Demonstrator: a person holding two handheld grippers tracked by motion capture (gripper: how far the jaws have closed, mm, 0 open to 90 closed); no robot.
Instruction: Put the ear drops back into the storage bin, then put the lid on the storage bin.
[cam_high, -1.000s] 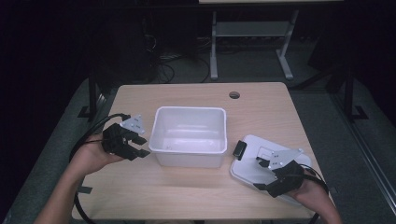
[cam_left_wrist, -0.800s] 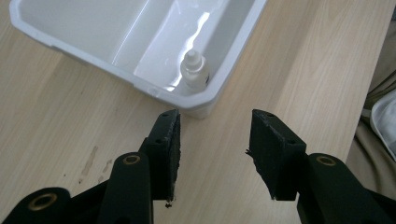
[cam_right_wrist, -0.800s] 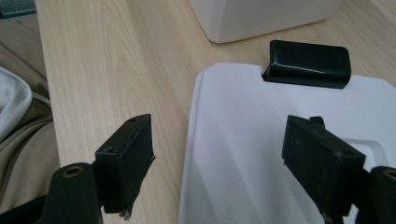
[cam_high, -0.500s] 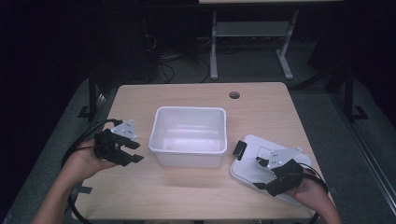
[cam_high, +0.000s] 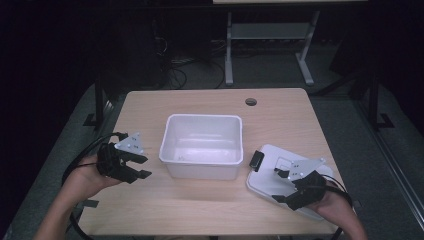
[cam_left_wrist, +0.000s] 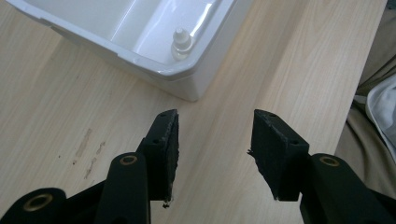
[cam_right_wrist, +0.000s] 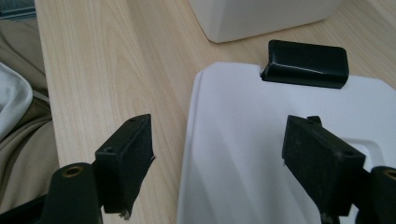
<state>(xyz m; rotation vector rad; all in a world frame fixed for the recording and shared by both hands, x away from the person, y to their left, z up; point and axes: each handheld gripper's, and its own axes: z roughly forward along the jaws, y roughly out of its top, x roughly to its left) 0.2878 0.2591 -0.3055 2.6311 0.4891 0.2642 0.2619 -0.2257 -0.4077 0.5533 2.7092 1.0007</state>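
The left gripper (cam_high: 142, 166) has been drawn back from the white tub (cam_high: 202, 145), its fingers (cam_left_wrist: 164, 140) just opened slightly with nothing between them; the tub is released, mid-surface. The right gripper (cam_right_wrist: 217, 161) is poised with fingers spread wide astride the edge of the white lid (cam_high: 270, 172), right of the tub, ready for grasping.

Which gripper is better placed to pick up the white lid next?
Right. The right gripper hangs over the white lid, jaws open astride its edge. The left gripper is open over bare table on the far side of the white bin.
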